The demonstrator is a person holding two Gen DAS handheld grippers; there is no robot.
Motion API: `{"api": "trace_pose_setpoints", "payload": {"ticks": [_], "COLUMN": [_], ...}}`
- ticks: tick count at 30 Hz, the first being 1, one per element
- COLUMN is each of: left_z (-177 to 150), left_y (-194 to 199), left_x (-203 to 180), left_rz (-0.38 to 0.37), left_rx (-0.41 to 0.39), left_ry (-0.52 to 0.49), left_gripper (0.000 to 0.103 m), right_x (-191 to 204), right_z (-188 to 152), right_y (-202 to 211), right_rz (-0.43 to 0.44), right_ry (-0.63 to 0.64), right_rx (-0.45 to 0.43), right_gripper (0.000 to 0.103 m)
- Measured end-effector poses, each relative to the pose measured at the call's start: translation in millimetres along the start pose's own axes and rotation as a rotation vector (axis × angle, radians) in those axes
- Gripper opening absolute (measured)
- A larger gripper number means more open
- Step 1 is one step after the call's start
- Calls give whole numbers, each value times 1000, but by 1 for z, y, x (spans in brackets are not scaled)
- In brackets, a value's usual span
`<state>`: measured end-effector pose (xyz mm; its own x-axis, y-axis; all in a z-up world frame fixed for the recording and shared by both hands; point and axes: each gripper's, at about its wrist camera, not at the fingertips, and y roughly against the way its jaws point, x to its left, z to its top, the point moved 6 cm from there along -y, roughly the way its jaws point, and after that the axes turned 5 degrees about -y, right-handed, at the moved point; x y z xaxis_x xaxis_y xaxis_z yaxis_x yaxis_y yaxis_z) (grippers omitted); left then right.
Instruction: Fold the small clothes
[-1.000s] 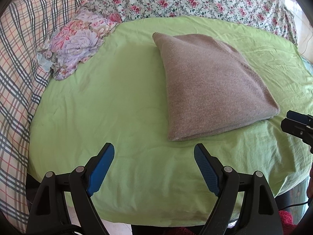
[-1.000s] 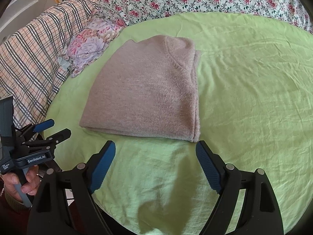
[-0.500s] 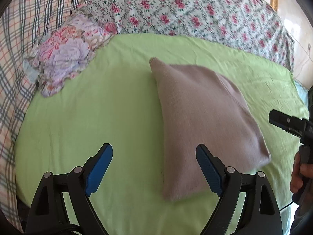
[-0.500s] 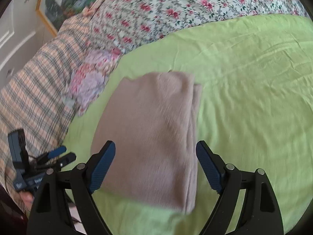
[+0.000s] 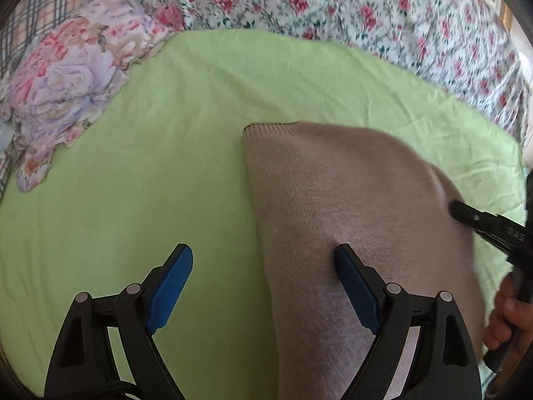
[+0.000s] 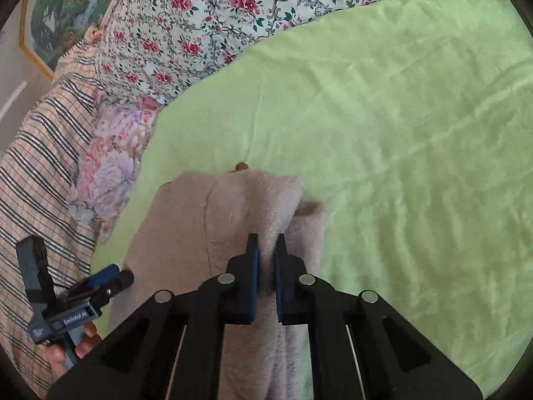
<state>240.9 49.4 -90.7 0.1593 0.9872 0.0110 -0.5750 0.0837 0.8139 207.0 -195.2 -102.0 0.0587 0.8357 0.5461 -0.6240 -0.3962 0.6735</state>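
Note:
A folded taupe knitted sweater (image 5: 349, 193) lies on the green bedsheet (image 5: 166, 140). My left gripper (image 5: 263, 266) is open over the sweater's left edge; its right finger rests on the knit and its left finger hangs over bare sheet. In the right wrist view my right gripper (image 6: 266, 250) is shut on a raised ridge of the sweater (image 6: 233, 206) near its right edge. The left wrist view shows the right gripper's tip (image 5: 466, 213) at the sweater's right side, with a hand (image 5: 506, 313) on its handle.
A floral pillow (image 5: 66, 76) lies at the sheet's left. A rose-patterned bedspread (image 5: 333, 6) runs along the back, and a plaid blanket (image 6: 40, 173) lies at far left. The left gripper's body (image 6: 66, 306) shows low left in the right wrist view. Wide green sheet (image 6: 416, 133) spreads right of the sweater.
Both grippers have moved in over the sweater. My right gripper has shut on a pinch of the knit near its right edge. The left gripper stays open, now straddling the left edge.

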Motion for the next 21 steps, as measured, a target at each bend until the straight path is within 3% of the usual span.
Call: {"api": "trace_pose_setpoints", "payload": {"ticks": [2,7,11,15,21], "left_z": [-1,-2,-16,-39,-70], "left_y": [-5,13,38,58,89], "left_x": [-4,-2,-7,-17,-29], "left_rz": [22,26,13,7,-12], "left_rx": [-6,-24,-43,-54,-76], "left_ry": [-31,-44,-48,-63,-68], "left_gripper": [91,90,90,90,90], "right_x": [-5,6,18,26,37], "right_z": [0,2,-9,-32,-67], "right_y": [-9,16,46,67,84], "right_rz": [-37,-10,9,28,42], "right_ry": [19,-5,19,33,70], "right_rx": [11,-12,-58,-57,-37], "right_gripper": [9,15,50,53,72]}}
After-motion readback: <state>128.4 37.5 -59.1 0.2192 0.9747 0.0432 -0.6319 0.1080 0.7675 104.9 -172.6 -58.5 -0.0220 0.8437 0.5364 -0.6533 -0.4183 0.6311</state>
